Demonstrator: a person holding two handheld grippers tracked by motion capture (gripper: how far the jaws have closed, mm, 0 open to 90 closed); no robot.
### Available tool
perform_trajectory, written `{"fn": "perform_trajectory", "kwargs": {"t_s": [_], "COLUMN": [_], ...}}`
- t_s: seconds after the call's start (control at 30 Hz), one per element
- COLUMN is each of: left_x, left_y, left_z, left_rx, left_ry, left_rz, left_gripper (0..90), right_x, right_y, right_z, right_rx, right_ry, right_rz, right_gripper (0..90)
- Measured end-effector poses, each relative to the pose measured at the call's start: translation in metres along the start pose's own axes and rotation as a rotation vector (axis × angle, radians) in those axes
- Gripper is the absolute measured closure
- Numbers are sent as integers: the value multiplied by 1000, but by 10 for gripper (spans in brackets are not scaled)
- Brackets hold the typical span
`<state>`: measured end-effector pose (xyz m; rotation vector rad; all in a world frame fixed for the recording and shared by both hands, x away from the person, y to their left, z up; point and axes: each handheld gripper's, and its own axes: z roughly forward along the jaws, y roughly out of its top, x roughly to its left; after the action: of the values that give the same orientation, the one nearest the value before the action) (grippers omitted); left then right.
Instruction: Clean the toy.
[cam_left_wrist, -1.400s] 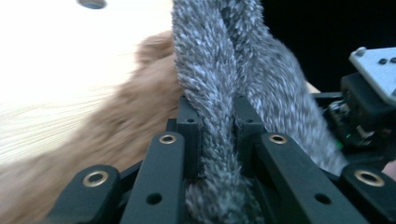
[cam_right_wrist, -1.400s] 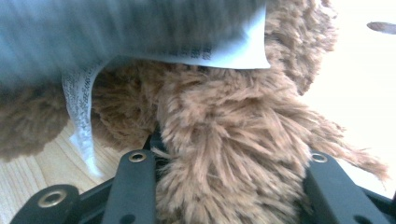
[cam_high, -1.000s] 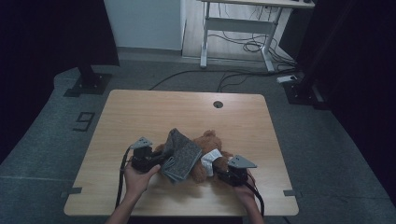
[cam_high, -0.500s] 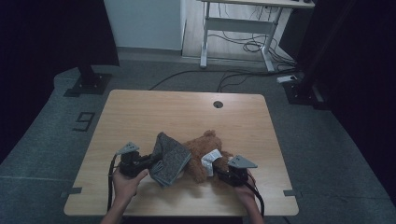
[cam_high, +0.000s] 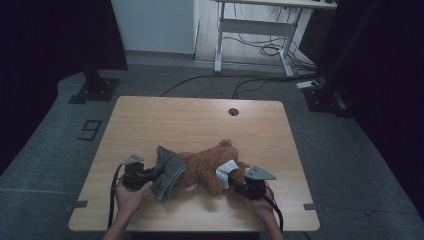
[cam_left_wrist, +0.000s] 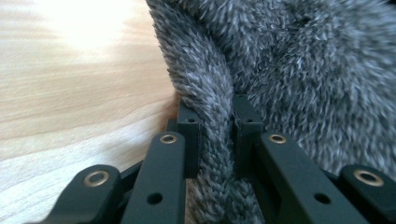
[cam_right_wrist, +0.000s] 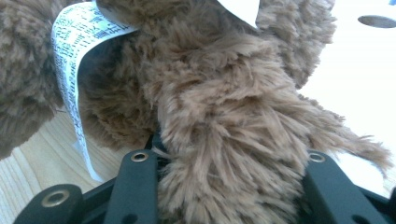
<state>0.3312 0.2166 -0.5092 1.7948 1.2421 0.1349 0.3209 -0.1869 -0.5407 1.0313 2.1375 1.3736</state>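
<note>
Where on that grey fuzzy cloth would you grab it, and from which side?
By its folded edge, from the left, as the left gripper does: the grey cloth bunches there into a narrow ridge that fits between the jaws, free of the teddy bear.

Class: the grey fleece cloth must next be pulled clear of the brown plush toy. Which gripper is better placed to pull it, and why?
Left. The left gripper already pinches a fold of the grey cloth, while the right gripper is clamped on the brown plush toy.

Bare far table beyond plush bear and grey cloth.
</note>
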Motion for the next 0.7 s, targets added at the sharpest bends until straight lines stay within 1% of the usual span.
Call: {"fn": "perform_trajectory", "kwargs": {"t_s": [0.03, 0.1, 0.2, 0.27, 0.33, 0.37, 0.4, 0.47, 0.5, 0.57, 0.67, 0.7], "left_x": [4, 7, 5, 2, -5, -8, -14, -23, -29, -36, -41, -41], "left_y": [0, -1, 2, 6, 17, 21, 30, 42, 51, 61, 73, 75], "left_z": [3, 5, 4, 2, -2, -2, -3, -1, 3, 11, 25, 27], "left_rx": [17, 26, 2, -5, -24, -30, -37, -48, -51, -48, -31, -27], "left_ry": [0, -7, -38, -45, -60, -59, -54, -44, -39, -33, -31, -31], "left_rz": [-11, -20, -44, -34, -19, -9, 9, 35, 52, 66, 65, 66], "left_gripper": [776, 774, 774, 774, 774, 774, 773, 771, 768, 764, 763, 763], "right_x": [0, 0, 0, -1, 0, 1, 1, 1, 1, -1, -3, -4], "right_y": [0, 0, 0, 0, 1, 1, 1, 2, 2, 2, 4, 4], "right_z": [0, 0, 1, 1, 2, 2, 3, 6, 7, 11, 15, 16], "right_rx": [1, 1, 3, 2, 1, 2, 2, 0, -3, -9, -11, -14], "right_ry": [1, 2, -3, -14, -32, -44, -54, -83, -92, -117, -171, -186], "right_rz": [0, 0, 2, 8, 9, 7, 6, 13, 20, 34, 38, 40], "right_gripper": [583, 583, 587, 594, 602, 606, 608, 610, 610, 610, 610, 610]}}
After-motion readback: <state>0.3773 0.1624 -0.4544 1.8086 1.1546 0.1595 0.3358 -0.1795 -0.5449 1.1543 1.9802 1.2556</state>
